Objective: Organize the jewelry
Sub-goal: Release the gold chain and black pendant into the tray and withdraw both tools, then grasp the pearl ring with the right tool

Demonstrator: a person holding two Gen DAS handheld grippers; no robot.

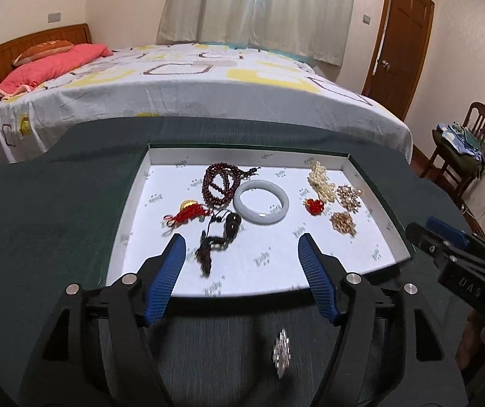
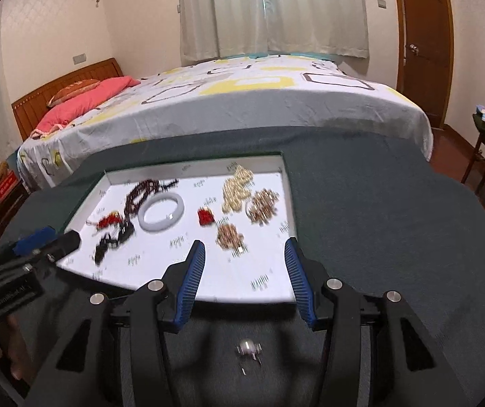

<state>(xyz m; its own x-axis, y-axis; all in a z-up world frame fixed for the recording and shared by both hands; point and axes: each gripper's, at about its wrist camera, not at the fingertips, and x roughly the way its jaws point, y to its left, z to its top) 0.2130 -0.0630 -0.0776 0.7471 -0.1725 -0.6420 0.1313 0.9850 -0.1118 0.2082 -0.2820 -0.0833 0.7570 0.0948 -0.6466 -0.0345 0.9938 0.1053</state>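
Nearest the lens, a small silvery piece (image 1: 282, 356) lies on the dark green surface (image 1: 49, 203) between the left tongs (image 1: 240, 242) — spread wide and holding nothing. Right tongs (image 2: 245, 247) are likewise wide and empty. Beyond, a white tray (image 1: 374, 183) holds a pale bangle (image 1: 262, 206), dark red beads (image 1: 218, 183) and pearls (image 1: 320, 183). Behind stand a bed (image 1: 188, 88), curtains (image 1: 259, 3) and a wooden door (image 1: 402, 40).
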